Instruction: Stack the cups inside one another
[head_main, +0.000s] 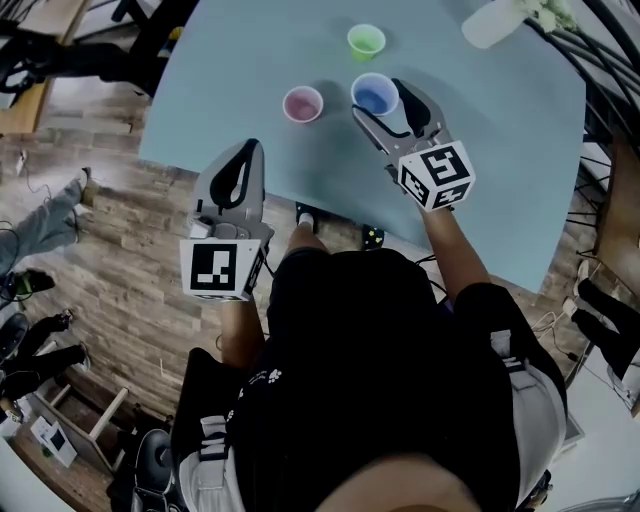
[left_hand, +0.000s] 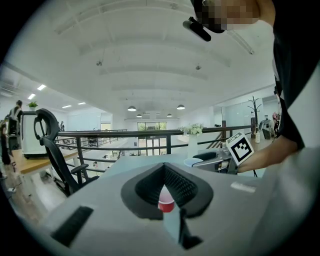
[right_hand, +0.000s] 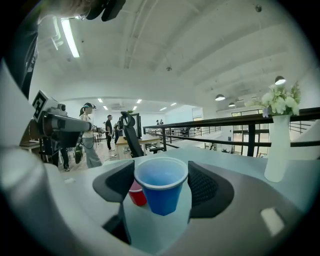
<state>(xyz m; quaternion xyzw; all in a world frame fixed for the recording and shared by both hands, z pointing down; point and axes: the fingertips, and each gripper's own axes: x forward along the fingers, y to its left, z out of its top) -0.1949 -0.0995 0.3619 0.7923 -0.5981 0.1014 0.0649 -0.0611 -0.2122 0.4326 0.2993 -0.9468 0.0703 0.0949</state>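
- The right gripper (right_hand: 161, 165) fills the bottom centre of its own view. Its pads stand wide and press on the rim of the blue cup (right_hand: 161, 187) from both sides. The cup is upright, mouth up.
- Just behind the blue cup, at its lower left in that view, the red cup (right_hand: 136, 194) stands on the table (head_main: 480, 150), partly hidden.
- The left gripper (left_hand: 164, 167) has its fingertips together with nothing between them. Through the gap below the tips, a bit of the red cup shows farther off.
- In the head view the blue cup is at upper centre. The red cup is just to its left and apart from it. The green cup (head_main: 366, 41) is above both, towards the far edge of the table.
- In the head view the left gripper sits left of centre at the table's near edge, well apart from all three cups.
- A white vase (right_hand: 278, 145) of flowers stands on the table at the right of the right gripper view.
- Wooden floor (head_main: 120, 290) fills the left of the head view.
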